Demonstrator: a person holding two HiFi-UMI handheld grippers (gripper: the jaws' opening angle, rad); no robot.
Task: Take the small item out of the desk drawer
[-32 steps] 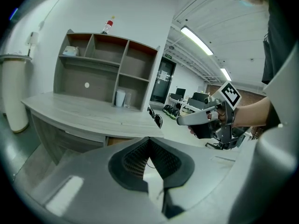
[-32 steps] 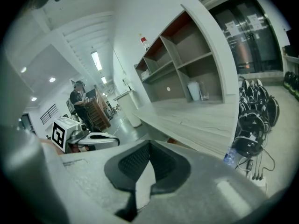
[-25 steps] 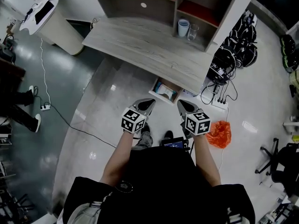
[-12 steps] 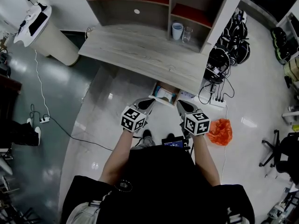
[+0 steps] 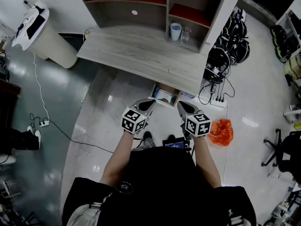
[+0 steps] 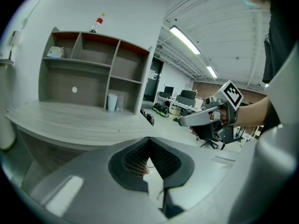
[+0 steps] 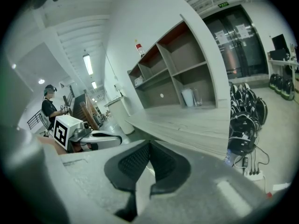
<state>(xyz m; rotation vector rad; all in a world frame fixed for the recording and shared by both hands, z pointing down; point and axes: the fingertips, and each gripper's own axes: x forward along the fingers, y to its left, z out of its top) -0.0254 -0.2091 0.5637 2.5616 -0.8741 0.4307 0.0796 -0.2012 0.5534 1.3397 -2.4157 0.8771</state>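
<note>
Both grippers are empty, the left gripper (image 5: 148, 103) and right gripper (image 5: 181, 105) each with jaws pressed together; the drawer (image 5: 162, 103) stands open; the small item (image 5: 165, 96) lies inside it, untouched; reaching in, gripping and lifting out are all left to do.

Mid-frame, the open drawer (image 5: 161, 102) is reachable from the bare floor (image 5: 163, 117) below it; the desk (image 5: 136, 48) edge overhangs its upper part.

A pale wood-grain desk (image 5: 141, 51) carrying a compartmented shelf unit (image 5: 155, 6) stands at 12 o'clock on glossy grey floor (image 5: 84, 140), a black office chair (image 5: 278, 155) at 3 o'clock, strip lights (image 6: 187, 40) overhead.
</note>
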